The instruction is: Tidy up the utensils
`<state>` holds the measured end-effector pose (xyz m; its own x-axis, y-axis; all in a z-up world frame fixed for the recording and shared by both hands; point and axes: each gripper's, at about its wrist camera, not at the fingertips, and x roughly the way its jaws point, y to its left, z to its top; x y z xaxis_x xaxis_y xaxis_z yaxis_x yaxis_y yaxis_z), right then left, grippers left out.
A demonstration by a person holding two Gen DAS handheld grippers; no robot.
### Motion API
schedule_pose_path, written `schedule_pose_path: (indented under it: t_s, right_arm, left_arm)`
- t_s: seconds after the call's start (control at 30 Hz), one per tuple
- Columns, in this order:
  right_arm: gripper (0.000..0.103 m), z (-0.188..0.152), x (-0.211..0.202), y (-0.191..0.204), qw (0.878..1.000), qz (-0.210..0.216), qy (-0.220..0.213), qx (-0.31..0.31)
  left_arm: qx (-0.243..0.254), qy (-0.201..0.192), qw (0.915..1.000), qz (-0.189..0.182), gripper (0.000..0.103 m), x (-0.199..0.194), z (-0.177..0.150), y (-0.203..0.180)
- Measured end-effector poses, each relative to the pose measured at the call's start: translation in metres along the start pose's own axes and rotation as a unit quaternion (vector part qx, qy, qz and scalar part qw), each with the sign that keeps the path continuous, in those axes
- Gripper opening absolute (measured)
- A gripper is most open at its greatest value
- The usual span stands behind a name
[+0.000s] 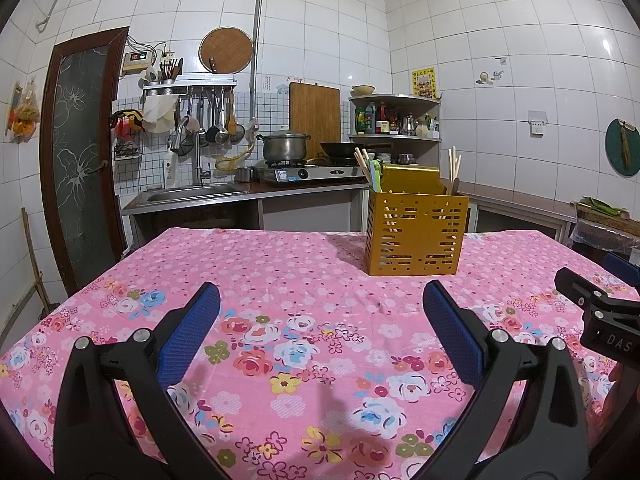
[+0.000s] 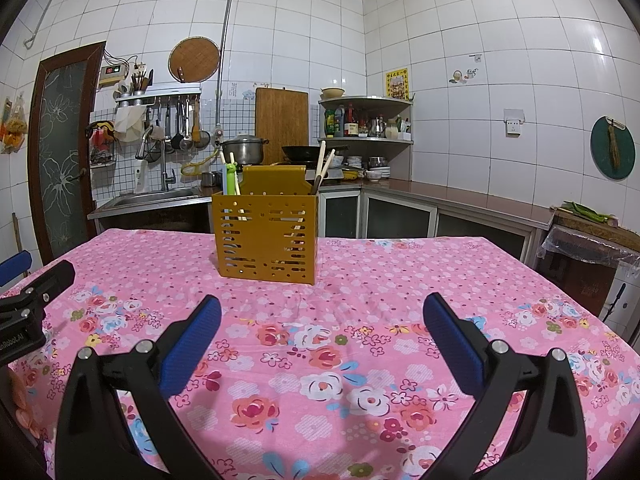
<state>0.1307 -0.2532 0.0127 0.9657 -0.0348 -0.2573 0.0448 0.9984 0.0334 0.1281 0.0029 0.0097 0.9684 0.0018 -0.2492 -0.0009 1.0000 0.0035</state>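
Both the left tool [image 1: 321, 308] and right tool [image 2: 322, 317] gape wide, empty, above the floral surface [image 1: 280, 280] near the yellow caddy [image 2: 266, 236].

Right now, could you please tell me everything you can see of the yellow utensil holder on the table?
The utensil holder is a mustard-yellow box, apparently plastic, with rows of slots and small holes in its walls and a taller back panel. It stands upright on the pink floral tablecloth, toward the far side. Pale chopsticks lean out of it on both sides, with a green-topped item at its left. Both hand-held grippers are open and well short of it; nothing else touches it.
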Motion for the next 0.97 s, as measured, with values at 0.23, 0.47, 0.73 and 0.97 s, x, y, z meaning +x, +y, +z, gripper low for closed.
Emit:
schedule_pose_path:
  t_s: [0.23,0.47,0.73,0.97]
  right_arm:
    - [0.099,-0.0001,-0.0003,-0.0004,1.000,0.000,0.000,0.000]
    - [0.099,-0.0001,-0.0002,-0.0013,1.000,0.000,0.000,0.000]
    - [0.099,-0.0001,-0.0002,-0.0009,1.000,0.000,0.000,-0.001]
    - [0.099,0.0000,-0.0003,-0.0007,1.000,0.000,0.000,-0.001]
  left_arm:
    - [-0.001,0.000,1.0000,0.002,0.098,-0.0015,0.0009,-0.0002]
    - [0.002,-0.008,0.9999,0.006,0.098,-0.0064,0.0023,-0.0023]
    - [0.003,-0.010,0.9999,0.010,0.098,-0.0058,0.0032,-0.0017]
    - [0.003,-0.010,0.9999,0.011,0.098,-0.0053,0.0024,-0.0019]
